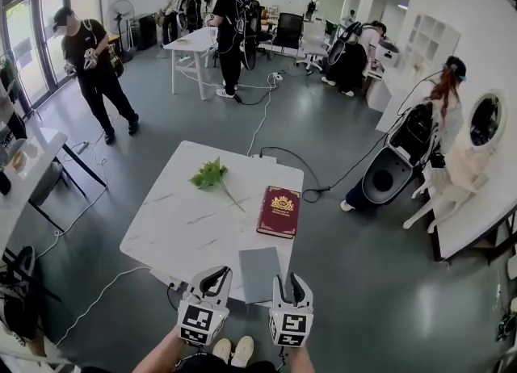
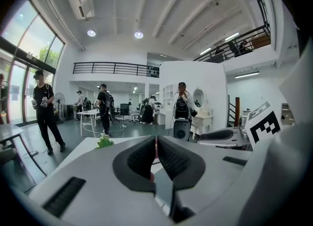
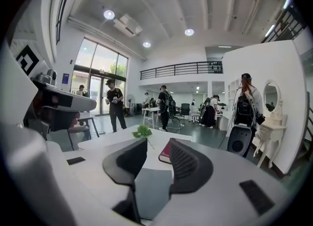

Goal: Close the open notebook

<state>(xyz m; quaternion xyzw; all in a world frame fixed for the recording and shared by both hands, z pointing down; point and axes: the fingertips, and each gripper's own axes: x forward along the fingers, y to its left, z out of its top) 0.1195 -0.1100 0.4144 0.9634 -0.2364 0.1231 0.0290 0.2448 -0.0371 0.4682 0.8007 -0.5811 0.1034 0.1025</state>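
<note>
The left hand-held gripper [image 1: 216, 274] and the right hand-held gripper [image 1: 291, 284] are held side by side at the near edge of the white desk [image 1: 174, 222]. Both point forward, away from the person, and tilt slightly below level. In the head view each marker cube faces the camera, and a bare forearm enters from the bottom edge behind each unit. In the left gripper view, the left hand-held gripper [image 2: 156, 144] has its jaws brought together at the tips, with nothing between them. In the right gripper view, the right hand-held gripper [image 3: 157, 157] has its jaws set moderately apart, with nothing gripped. The gray notebook [image 1: 260, 273] lies flat and closed at the near edge of the desk; in the head view it sits between the two units and touches neither. Farther along the desk, a red book [image 1: 279, 211] lies closed near the right edge. A green leaf sprig [image 1: 212, 175] lies toward the far side, apart from the red book.
</note>
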